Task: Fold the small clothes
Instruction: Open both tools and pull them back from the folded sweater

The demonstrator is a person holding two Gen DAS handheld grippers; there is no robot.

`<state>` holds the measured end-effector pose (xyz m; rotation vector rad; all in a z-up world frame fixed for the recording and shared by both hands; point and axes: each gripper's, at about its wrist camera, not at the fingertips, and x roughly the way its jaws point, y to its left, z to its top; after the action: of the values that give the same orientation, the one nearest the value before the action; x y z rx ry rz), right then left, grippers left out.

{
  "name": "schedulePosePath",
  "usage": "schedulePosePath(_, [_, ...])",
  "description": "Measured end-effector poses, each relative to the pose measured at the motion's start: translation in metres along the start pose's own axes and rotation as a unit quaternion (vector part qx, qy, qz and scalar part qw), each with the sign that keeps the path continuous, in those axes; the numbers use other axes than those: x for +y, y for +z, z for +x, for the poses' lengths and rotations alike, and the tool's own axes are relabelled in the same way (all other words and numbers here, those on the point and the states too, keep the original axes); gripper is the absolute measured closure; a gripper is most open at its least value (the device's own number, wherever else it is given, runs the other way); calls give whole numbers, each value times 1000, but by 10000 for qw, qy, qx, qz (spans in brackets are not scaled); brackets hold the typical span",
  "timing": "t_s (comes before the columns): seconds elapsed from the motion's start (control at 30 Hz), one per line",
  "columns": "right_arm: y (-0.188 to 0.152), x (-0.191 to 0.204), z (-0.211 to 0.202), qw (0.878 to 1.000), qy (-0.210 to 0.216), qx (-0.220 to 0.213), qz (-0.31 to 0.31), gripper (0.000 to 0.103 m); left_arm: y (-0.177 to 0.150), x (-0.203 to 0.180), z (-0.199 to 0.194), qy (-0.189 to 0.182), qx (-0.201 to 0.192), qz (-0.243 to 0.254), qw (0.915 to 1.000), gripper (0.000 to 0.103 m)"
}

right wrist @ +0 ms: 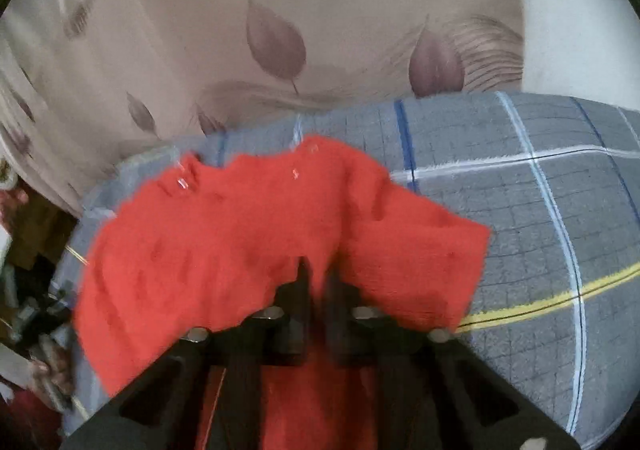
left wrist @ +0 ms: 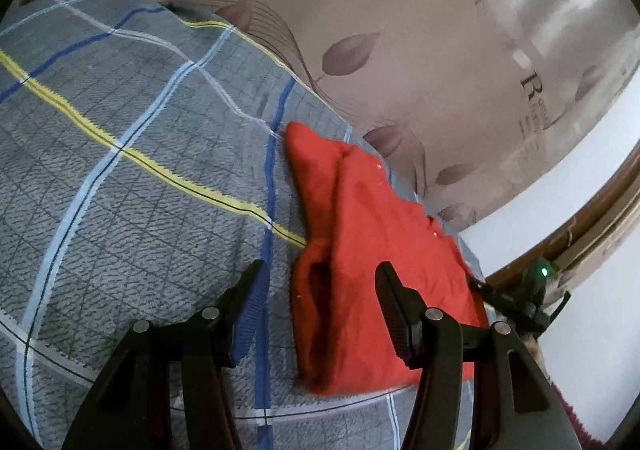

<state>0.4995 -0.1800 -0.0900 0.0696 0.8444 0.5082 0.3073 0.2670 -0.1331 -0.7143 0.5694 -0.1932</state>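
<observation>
Right gripper [right wrist: 316,282] clamped on near edge of red garment [right wrist: 248,234], at blanket [left wrist: 120,170] edge by curtain [left wrist: 400,30]. Left gripper [left wrist: 320,290] spread apart, holding nothing, above garment's side. Partly folded, one flap over; final folds and smoothing probably left.

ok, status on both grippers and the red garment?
Left gripper open, empty. Right gripper shut on red knit garment, lying on grey plaid blanket. Nothing blocking.
</observation>
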Motion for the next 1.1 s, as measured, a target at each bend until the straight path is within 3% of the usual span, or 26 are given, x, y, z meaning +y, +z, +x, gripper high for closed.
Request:
schedulePosePath(0.1, [-2, -13, -7, 9988, -192, -296, 343, 100, 0, -1, 0, 20, -12, 2, 10000, 47])
schedulePosePath(0.17, [-5, -31, -9, 9968, 33, -381, 706, 100, 1, -1, 2, 3, -41, -47, 10000, 47])
schedulePosePath(0.47, [-6, -40, -19, 9963, -204, -512, 657, 100, -1, 0, -4, 123, -156, -164, 9997, 46])
schedulePosePath(0.57, [-7, -50, -24, 9947, 159, -610, 810, 100, -2, -1, -3, 173, -156, -112, 9997, 45])
schedulePosePath(0.67, [-14, -53, -10, 9958, 39, -448, 798, 100, -3, -4, -2, 227, -111, -45, 9997, 44])
schedulePosePath(0.8, [-21, -60, -13, 9910, 725, -584, 959, 96, -4, -7, -1, 245, -104, 10, 9996, 42])
schedulePosePath(1.0, [-13, -53, -13, 9958, 296, -585, 636, 89, -5, -3, -5, 146, -208, -77, 9996, 42])
schedulePosePath(1.07, [-2, -43, -8, 9976, 147, -541, 400, 79, -6, -2, -5, 141, -217, -97, 9996, 41])
schedulePosePath(1.1, [3, -39, -1, 9986, 85, -429, 309, 79, -6, -3, -5, 150, -216, -88, 9996, 41])
